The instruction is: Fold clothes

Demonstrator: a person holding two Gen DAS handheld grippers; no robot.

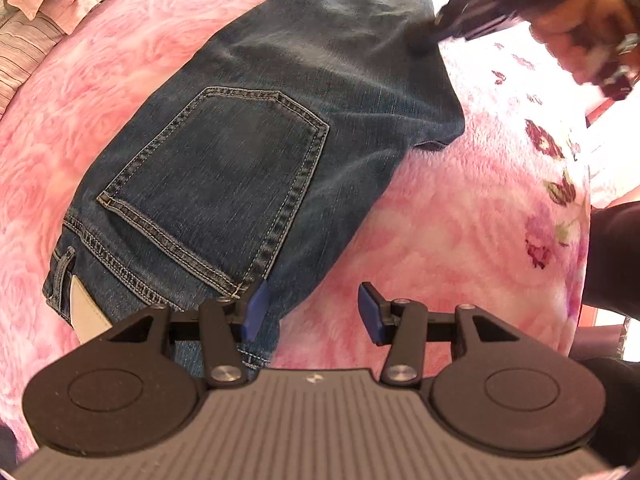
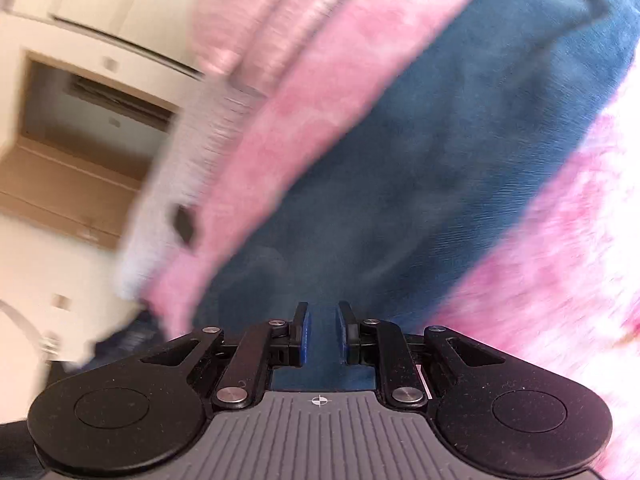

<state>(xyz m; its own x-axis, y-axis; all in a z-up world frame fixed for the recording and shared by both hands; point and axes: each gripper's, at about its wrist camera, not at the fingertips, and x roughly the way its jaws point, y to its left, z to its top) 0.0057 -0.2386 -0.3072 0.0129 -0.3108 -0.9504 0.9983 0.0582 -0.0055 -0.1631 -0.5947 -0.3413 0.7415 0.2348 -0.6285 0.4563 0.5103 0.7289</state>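
Blue jeans point(image 1: 240, 160) lie folded lengthwise on a pink fluffy blanket point(image 1: 440, 240), back pocket up, waistband at the lower left. My left gripper point(image 1: 312, 312) hovers open over the waist end; its left pad is above the denim and its right pad above the blanket. My right gripper point(image 1: 432, 32), blurred at the top right, meets the far edge of the jeans. In the right wrist view the jeans point(image 2: 440, 160) run as a blurred blue band, and my right gripper point(image 2: 323, 332) has its pads close together with denim between them.
A striped pillow point(image 1: 24, 52) and pale pink bedding lie at the upper left. A hand point(image 1: 580, 28) holds the right gripper; a dark sleeve point(image 1: 612, 256) shows at the right edge. A cream cabinet with a wooden niche point(image 2: 80, 140) stands beyond the bed.
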